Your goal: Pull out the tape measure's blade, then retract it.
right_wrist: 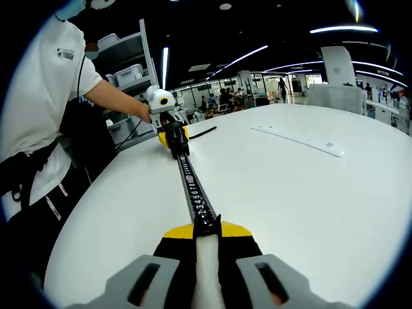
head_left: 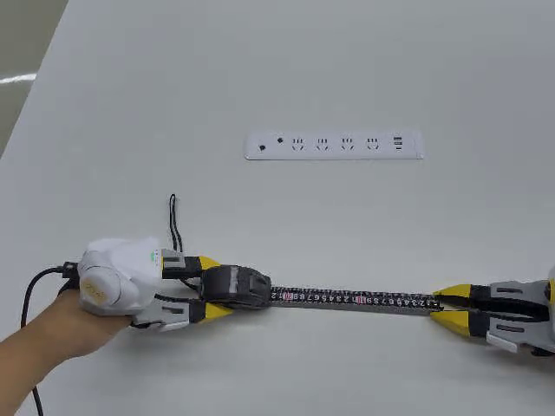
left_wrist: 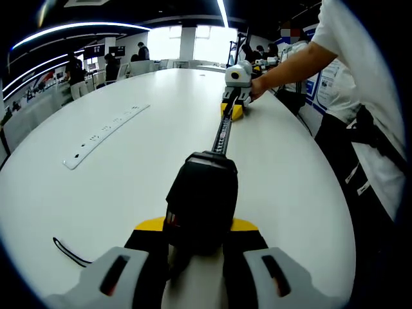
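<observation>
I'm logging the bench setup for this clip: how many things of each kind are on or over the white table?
tape measure: 1
power strip: 1
grippers: 2 (left gripper, right gripper)
thin black cord near the left gripper: 1
Total: 5

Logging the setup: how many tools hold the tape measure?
2. The left tool, lower left, clamps the tape measure case; the right tool, lower right, pinches the blade end.
</observation>
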Demonstrator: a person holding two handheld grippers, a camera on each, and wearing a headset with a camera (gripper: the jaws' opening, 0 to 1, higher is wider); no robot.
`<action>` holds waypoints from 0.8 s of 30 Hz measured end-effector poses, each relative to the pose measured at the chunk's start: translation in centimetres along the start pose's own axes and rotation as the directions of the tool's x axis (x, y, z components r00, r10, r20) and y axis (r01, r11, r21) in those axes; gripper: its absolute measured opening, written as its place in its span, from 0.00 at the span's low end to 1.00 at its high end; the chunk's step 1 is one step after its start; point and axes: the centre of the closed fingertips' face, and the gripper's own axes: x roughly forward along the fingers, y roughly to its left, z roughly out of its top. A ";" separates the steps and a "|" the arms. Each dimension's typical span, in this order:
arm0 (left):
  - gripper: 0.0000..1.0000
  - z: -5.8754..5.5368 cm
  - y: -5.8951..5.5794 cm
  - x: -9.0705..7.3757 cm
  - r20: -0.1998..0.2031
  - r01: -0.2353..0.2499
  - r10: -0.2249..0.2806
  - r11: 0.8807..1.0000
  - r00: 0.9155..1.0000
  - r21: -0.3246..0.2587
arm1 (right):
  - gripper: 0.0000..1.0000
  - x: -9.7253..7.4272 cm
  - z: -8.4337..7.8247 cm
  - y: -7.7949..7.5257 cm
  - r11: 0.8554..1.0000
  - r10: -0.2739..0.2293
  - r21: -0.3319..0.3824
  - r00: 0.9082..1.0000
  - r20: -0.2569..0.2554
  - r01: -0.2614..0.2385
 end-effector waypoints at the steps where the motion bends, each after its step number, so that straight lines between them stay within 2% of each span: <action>1: 0.29 0.0 0.0 0.0 -0.002 -0.001 0.001 1.000 1.000 0.002 | 0.09 0.0 0.0 -0.1 1.000 -0.006 -0.001 1.000 0.000 0.006; 13: 0.29 0.1 0.0 0.0 -0.005 0.001 -0.001 1.000 1.000 0.005 | 0.11 0.0 0.0 -0.1 0.999 -0.023 -0.041 1.000 -0.004 0.023; 23: 0.30 0.0 0.1 0.1 -0.007 -0.003 0.003 1.000 1.000 0.014 | 0.14 0.0 0.2 -0.5 0.999 -0.038 -0.035 0.999 -0.003 0.038; 24: 0.30 -0.1 0.1 0.1 -0.008 -0.006 0.006 1.000 1.000 0.002 | 0.15 0.0 0.3 -0.5 0.999 -0.037 -0.032 0.999 0.002 0.037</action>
